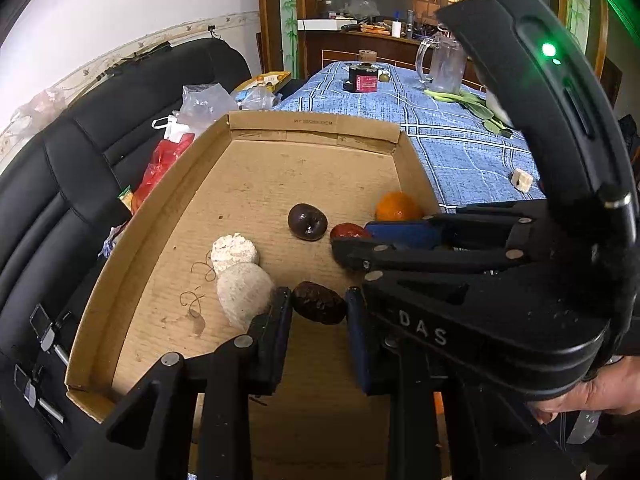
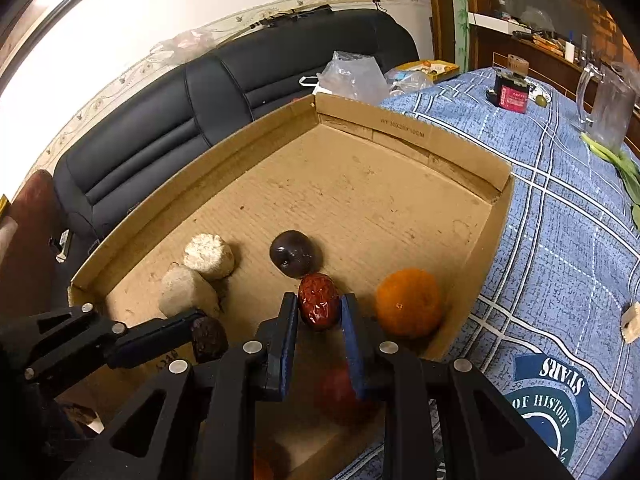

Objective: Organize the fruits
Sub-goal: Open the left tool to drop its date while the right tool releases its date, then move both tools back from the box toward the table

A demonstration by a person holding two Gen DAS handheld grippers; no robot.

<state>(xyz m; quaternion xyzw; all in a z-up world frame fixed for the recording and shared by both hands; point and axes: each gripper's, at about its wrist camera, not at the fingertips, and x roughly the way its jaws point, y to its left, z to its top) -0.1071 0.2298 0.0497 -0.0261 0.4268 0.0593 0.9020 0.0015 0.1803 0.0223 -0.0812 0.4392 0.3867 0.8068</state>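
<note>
A shallow cardboard tray (image 1: 200, 168) (image 2: 492, 240) holds the fruits. My left gripper (image 1: 318, 308) has its jaws around a dark wrinkled date (image 1: 319, 302) that lies on the tray floor. In the right wrist view that date (image 2: 209, 338) sits at the left finger's tip. My right gripper (image 2: 319, 310) is shut on a red date (image 2: 318, 300), also seen in the left wrist view (image 1: 349, 231). A dark round passion fruit (image 1: 307, 221) (image 2: 294, 254), an orange (image 1: 398, 206) (image 2: 408, 302) and two pale lumps (image 1: 240, 276) (image 2: 198, 272) lie around them.
A red fruit (image 2: 342, 392) lies blurred under my right gripper. The tray rests on a blue checked tablecloth (image 2: 560, 260) with a glass mug (image 1: 442, 62), a small dark jar (image 1: 362, 76), green leaves (image 1: 476, 106) and a small pale block (image 1: 522, 179). A black sofa (image 2: 200, 92) with plastic bags stands behind.
</note>
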